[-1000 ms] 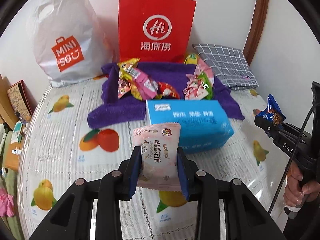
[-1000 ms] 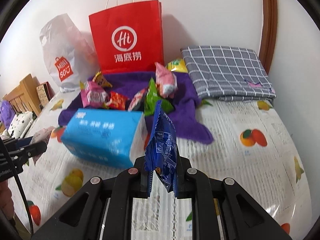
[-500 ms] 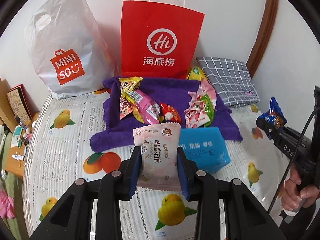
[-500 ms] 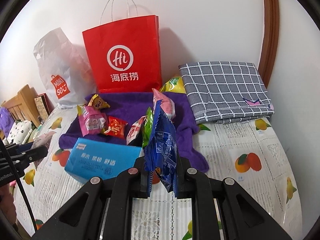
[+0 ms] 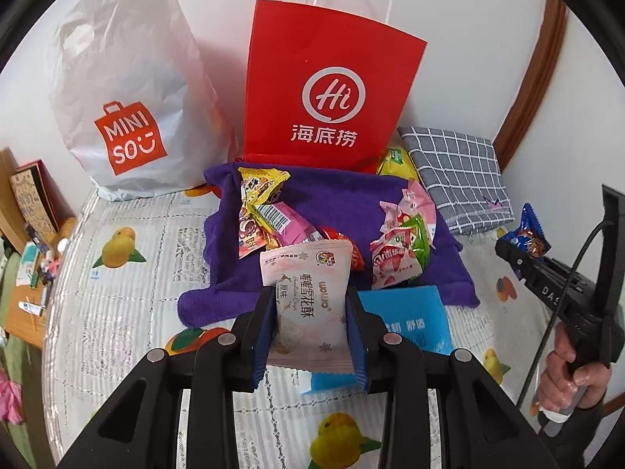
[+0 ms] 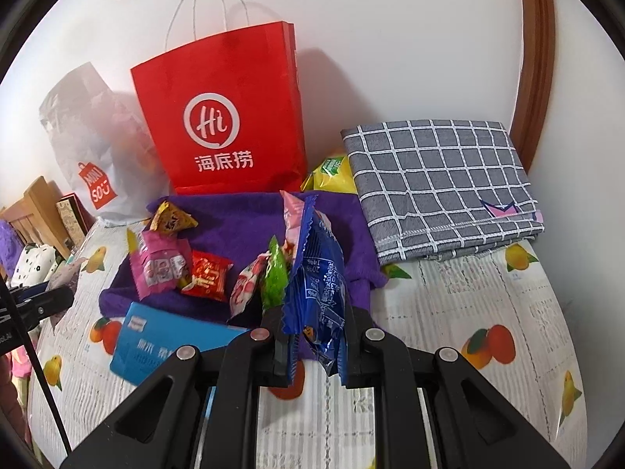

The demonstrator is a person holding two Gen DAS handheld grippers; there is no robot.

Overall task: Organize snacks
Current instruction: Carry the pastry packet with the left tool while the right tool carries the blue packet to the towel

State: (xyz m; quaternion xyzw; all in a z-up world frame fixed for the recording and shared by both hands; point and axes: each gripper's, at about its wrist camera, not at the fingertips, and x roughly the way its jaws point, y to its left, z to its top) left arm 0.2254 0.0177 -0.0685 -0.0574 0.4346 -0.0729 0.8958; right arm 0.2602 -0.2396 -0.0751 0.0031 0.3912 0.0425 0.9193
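Both lifted higher over the last second: left gripper (image 5: 308, 305) clamping pink packet (image 5: 306, 293), right gripper (image 6: 314, 336) clamping blue packet (image 6: 316, 285); probably bound for red bag (image 5: 332, 90).

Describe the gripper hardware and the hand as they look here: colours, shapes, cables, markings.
Left gripper: matte black angular linkage arms, silver round pivot pins, blue pads. Right gripper: same black frame and silver pins. From the left wrist view, its body carries white letters "DAS" and a thin black cable; a bare hand grips its handle, no sleeve visible.
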